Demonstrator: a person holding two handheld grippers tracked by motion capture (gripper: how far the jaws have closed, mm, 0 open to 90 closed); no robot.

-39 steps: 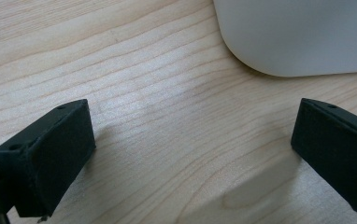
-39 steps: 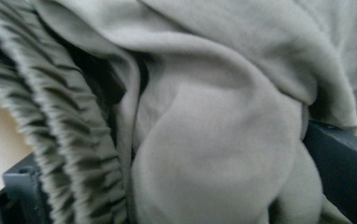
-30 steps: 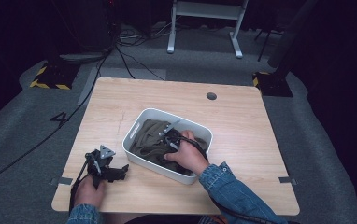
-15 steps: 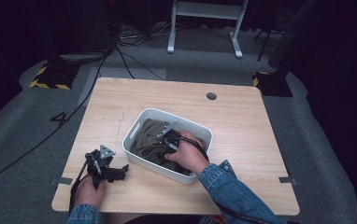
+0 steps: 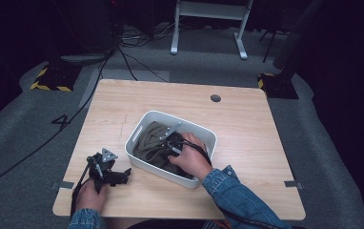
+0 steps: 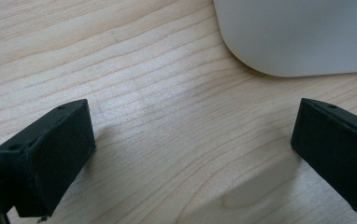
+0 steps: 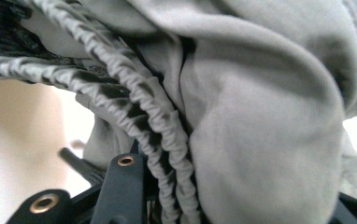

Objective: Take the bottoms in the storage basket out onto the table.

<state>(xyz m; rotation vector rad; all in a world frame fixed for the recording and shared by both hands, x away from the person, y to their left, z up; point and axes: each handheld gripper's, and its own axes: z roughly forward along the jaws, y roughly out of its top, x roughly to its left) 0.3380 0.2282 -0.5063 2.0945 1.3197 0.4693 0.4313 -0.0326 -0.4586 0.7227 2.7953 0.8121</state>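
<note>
- Gripping the olive-grey garment (image 7: 260, 126) looks to be the step in hand: it lies bunched inside the white bin (image 5: 197, 131) at the middle of the wooden table (image 5: 247, 119), and in the right gripper view a gathered elastic band (image 7: 167, 140) of it runs down between the black jaws.
- The right gripper (image 5: 173, 148) reaches down into the bin from the person's side; its jaws have just been closing and now pinch a thick fold of the cloth, elastic band included.
- Next, I judge, comes a lift straight up out of the bin. That calls for a firm hold, since the bunched cloth may drag on the bin walls or tip the bin itself.
- The left gripper (image 5: 107, 171) rests on the table just beside the bin's near-left corner, jaws spread wide with bare wood between them; the bin's rounded corner (image 6: 270, 42) shows ahead of it.
- It stands well placed to steady the bin, or to take a second hold once the garment hangs free.
</note>
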